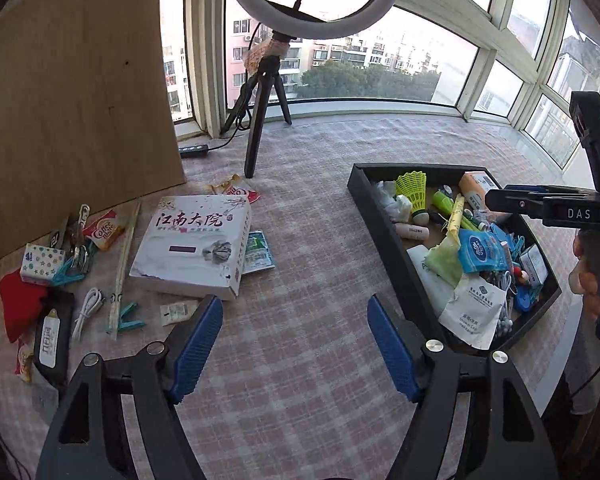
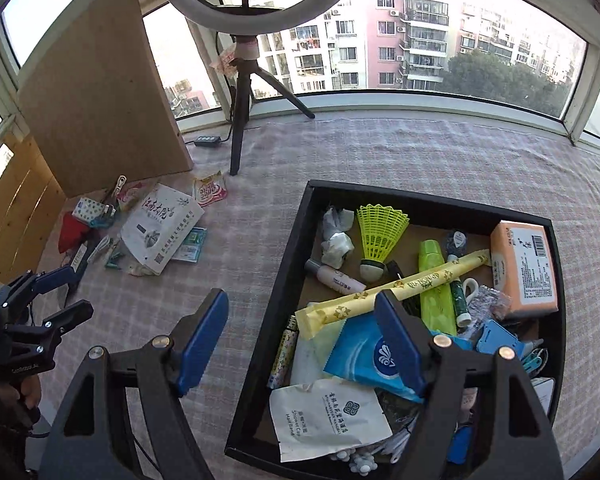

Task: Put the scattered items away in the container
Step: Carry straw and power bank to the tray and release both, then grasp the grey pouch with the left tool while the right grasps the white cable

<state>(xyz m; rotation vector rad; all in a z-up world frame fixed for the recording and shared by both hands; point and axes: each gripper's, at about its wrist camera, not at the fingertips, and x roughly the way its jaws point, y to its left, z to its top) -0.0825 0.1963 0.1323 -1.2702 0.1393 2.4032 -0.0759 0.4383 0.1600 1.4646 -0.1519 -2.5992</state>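
My left gripper [image 1: 296, 320] is open and empty above the checked cloth, between the scattered pile and the black tray [image 1: 384, 236]. The pile at the left holds a white printed box [image 1: 192, 244], a red pouch [image 1: 20, 304], a black packet [image 1: 54, 340], a white cable [image 1: 88, 306] and teal clips [image 1: 130, 318]. My right gripper [image 2: 302, 312] is open with nothing in it, over the left wall of the tray [image 2: 284, 272]. Inside the tray lie a green shuttlecock [image 2: 380, 232], a blue tissue pack [image 2: 360, 356] and an orange pack [image 2: 524, 268].
A ring light on a black tripod [image 1: 260, 120] stands at the back of the cloth. A wooden board [image 1: 80, 100] leans behind the pile, and a black cable box [image 1: 194, 150] lies by its foot. Windows run along the far edge. A hand [image 1: 588, 280] holds the right gripper's handle.
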